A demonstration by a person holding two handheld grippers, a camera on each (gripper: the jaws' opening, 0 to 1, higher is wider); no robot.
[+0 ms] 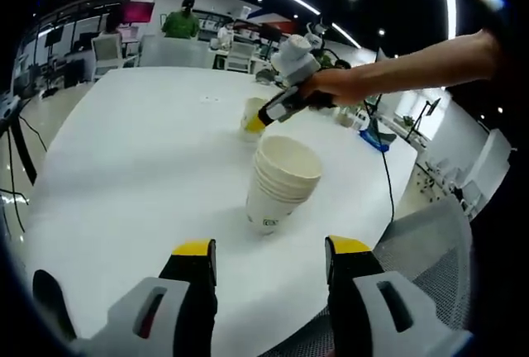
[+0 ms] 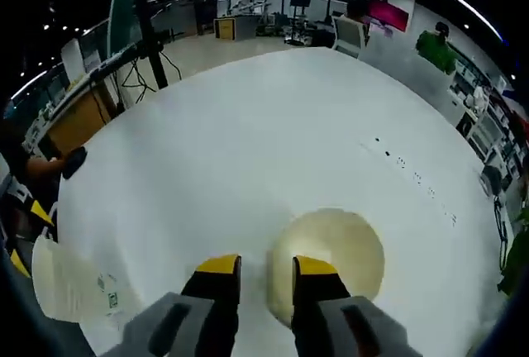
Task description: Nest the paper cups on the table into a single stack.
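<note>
One stack of nested paper cups (image 1: 281, 183) stands on one white table (image 1: 132, 175), about four rims showing. One single paper cup (image 1: 252, 117) sits at its eleven o'clock. Two grippers: left gripper (image 1: 271, 258), right gripper (image 2: 256, 268). One person in green (image 1: 180, 20) stands beyond.

The left gripper (image 1: 269, 258) hangs low with its yellow-tipped jaws spread wide — nothing between them. Farther off, a bare forearm (image 1: 413, 64) reaches in from the right, its hand (image 1: 331, 86) gripping the right gripper (image 2: 268, 273), jaws narrowly parted.
</note>
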